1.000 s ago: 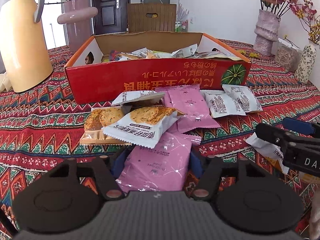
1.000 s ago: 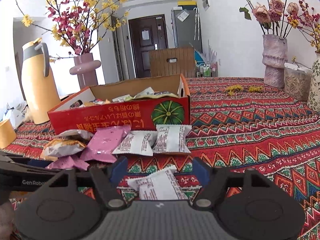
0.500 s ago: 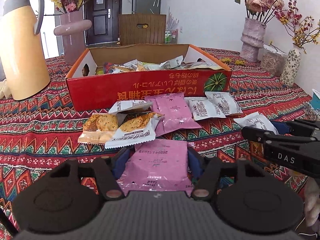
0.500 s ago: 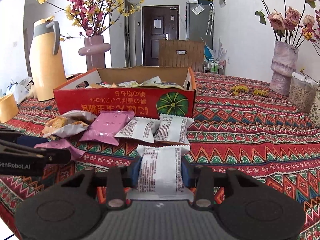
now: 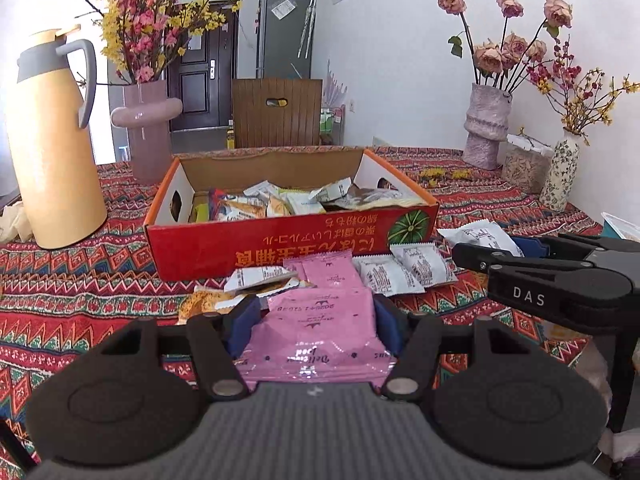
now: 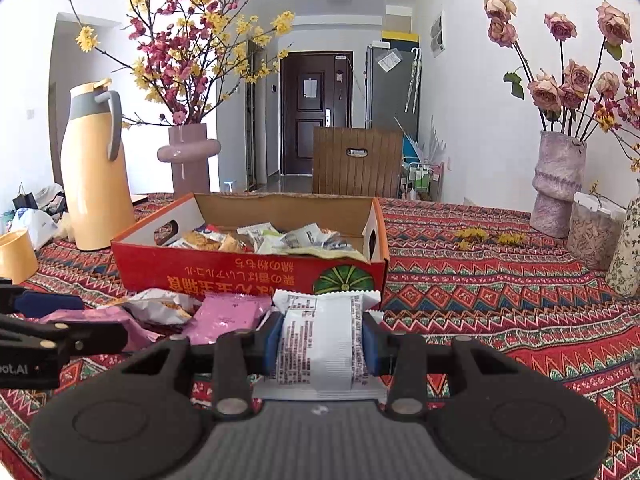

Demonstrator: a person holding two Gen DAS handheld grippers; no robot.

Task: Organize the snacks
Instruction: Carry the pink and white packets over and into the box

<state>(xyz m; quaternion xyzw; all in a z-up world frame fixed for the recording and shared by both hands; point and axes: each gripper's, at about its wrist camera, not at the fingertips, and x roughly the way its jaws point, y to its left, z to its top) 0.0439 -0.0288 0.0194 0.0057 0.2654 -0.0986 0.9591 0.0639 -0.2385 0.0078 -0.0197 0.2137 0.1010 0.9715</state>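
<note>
The left tool (image 5: pixel 316 320) is gripping a pink snack packet (image 5: pixel 318 330) across its width, its blue pads pressing in on both side edges, and the packet is riding clear of the worktop (image 5: pixel 80 280) in front of the red cardboard box (image 5: pixel 292 246). The right tool (image 6: pixel 320 338) is likewise pinching a white snack packet (image 6: pixel 320 340) between narrowed pads, just short of the box (image 6: pixel 248 272).

Both packets are looking light, soft and crinkly, with slick film that is likely sliding easily under a loose grip; the contents are probably brittle, so a gentle squeeze across the middle, away from the crimped end seals, is seeming the safest hold.

The left wrist view is showing the loose pile on the cloth: a second pink packet (image 5: pixel 328 272), two white packets (image 5: pixel 408 272) and biscuit packets (image 5: pixel 240 288), plus the right tool reaching in from the side. The right wrist view is hiding much of that pile behind its own load, but is showing more of the box's interior, already holding assorted snacks, and a yellow cup (image 6: pixel 16 254) beside the thermos jug (image 6: pixel 98 168)
</note>
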